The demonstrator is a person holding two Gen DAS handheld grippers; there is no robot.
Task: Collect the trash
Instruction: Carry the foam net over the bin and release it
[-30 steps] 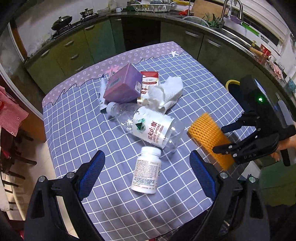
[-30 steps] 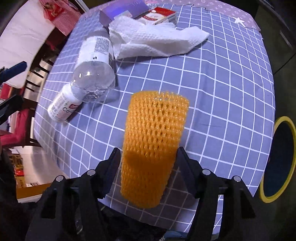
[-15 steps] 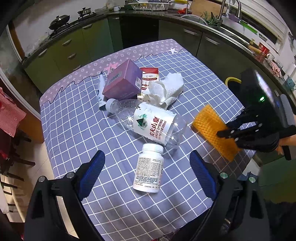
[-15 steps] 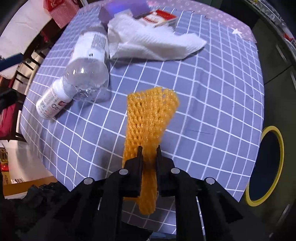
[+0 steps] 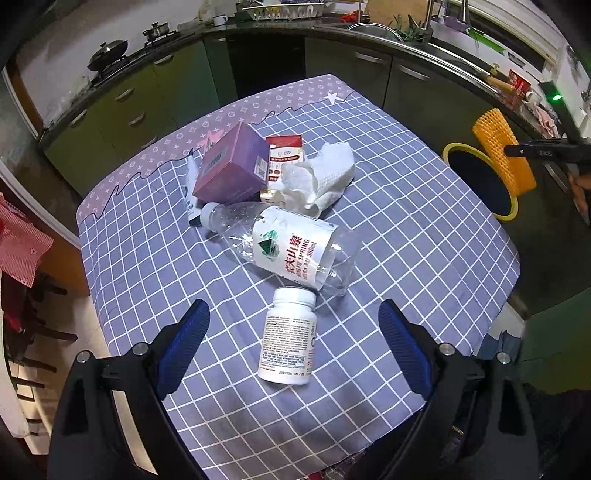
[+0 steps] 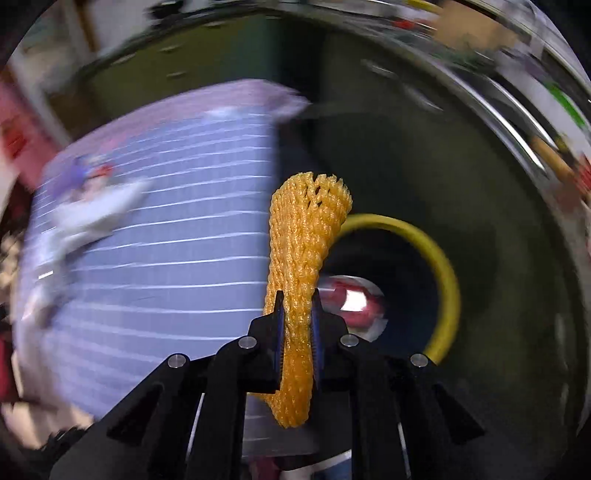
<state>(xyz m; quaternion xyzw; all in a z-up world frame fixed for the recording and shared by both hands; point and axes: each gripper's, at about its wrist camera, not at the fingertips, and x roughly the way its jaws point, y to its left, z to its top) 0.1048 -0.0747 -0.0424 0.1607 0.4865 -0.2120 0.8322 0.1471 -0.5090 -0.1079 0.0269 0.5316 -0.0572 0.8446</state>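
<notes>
My right gripper (image 6: 297, 317) is shut on an orange foam net sleeve (image 6: 304, 251), squeezed flat between the pads. It hangs in the air past the table's right edge, over the yellow-rimmed bin (image 6: 441, 266). The left wrist view shows the same sleeve (image 5: 502, 155) above the bin (image 5: 452, 149), held by the right gripper (image 5: 517, 150). My left gripper (image 5: 293, 328) stands open above the table, a white pill bottle (image 5: 290, 339) lying between its blue pads. A clear water bottle (image 5: 291, 249), a crumpled paper towel (image 5: 319, 177), a purple box (image 5: 232, 166) and a red-and-white packet (image 5: 286, 155) lie beyond.
The table wears a blue checked cloth (image 5: 406, 229). Green kitchen cabinets (image 5: 147, 99) and a counter with a sink (image 5: 373, 29) run behind it. A chair with a red checked cloth (image 5: 20, 243) stands at the left. Something red and white (image 6: 351, 299) lies inside the bin.
The right gripper closed on the orange sleeve, lifted it off the table and swung it right to above the bin. The left gripper stayed put and open.
</notes>
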